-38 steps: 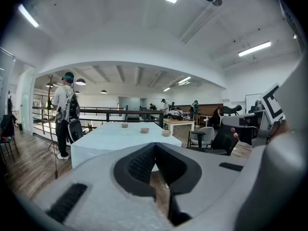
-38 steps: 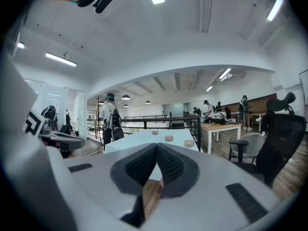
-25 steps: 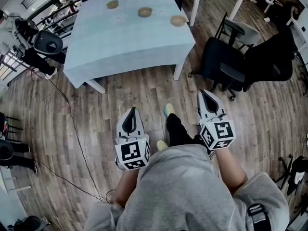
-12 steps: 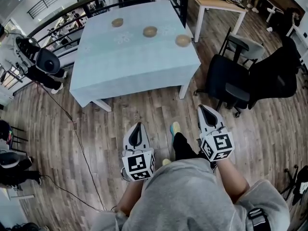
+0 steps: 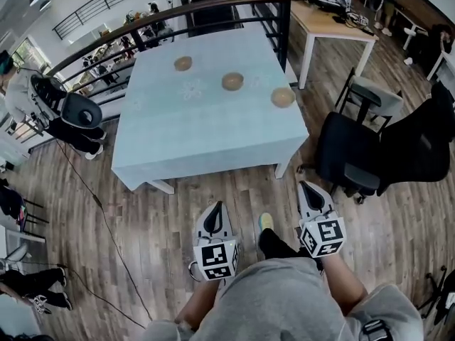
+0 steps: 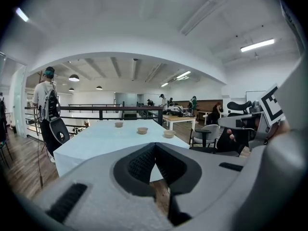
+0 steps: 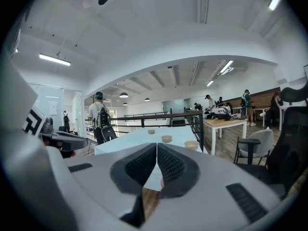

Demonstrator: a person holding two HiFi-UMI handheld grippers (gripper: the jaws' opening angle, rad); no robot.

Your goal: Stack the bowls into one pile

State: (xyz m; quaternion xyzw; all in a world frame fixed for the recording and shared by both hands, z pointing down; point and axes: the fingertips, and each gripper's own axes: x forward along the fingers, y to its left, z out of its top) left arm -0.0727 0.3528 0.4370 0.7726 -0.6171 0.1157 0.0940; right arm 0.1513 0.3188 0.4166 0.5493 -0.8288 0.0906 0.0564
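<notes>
While the three bowls sit unstacked on the surface (image 5: 178,126), which is draped in a pale blue cloth, the person stands short of it on the wooden floor (image 5: 142,226); in the head view the surface lies at twelve o'clock from the person, and the bowls form a slanting row across its far half; the far bowl (image 5: 183,63) is at the row's ten o'clock end, the middle bowl (image 5: 232,82) sits between, and the near bowl (image 5: 282,97) is at the four o'clock end, close to the surface's right edge; all three stand upright and well apart from one another; the left hand-held gripper (image 5: 217,208) points toward twelve o'clock, its jaws pressed fully together with nothing between them; the right hand-held gripper (image 5: 307,188), at three o'clock of the left one, points toward eleven o'clock, its jaws likewise closed tight and empty; each carries its marker cube at its six o'clock end, by the person's forearms; neither touches the surface or any bowl; a dark railing (image 5: 213,6) curves behind the surface at twelve o'clock; a wooden desk (image 5: 334,23) stands at one o'clock, a black office chair (image 5: 355,155) at four o'clock of the surface, and a grey chair (image 5: 373,94) just beyond that; in the left gripper view a person with a backpack (image 6: 45,100) stands at nine o'clock of the surface.
</notes>
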